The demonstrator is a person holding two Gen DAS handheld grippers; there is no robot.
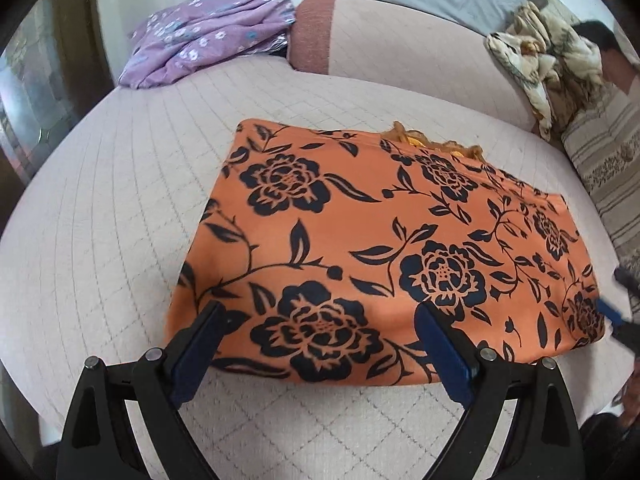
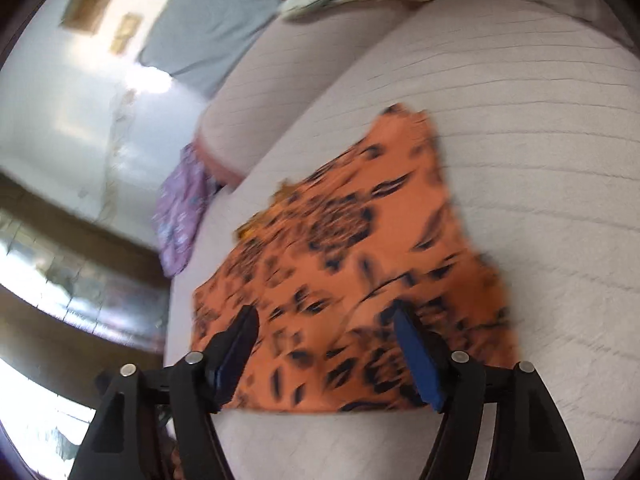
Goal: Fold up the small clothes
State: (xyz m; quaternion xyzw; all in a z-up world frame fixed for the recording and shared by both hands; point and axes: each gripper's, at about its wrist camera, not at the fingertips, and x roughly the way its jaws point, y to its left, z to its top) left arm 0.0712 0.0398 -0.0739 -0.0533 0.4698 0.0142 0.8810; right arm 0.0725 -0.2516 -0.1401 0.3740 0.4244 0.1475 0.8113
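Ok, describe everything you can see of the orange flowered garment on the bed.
The orange garment is thin, soft-looking cloth printed with dark navy roses, leaves and vines. It lies flat on the quilted pale bedcover, folded into a rough rectangle, with a frilly orange edge peeking out at its far side. Both claws hover open over its near edge; neither grips it.

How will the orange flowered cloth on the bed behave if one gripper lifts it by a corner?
The orange flowered cloth lies flat in thin folded layers, so it would probably droop and unfold. It looks light. Its smooth surface may let it slip on the quilted bed cover.
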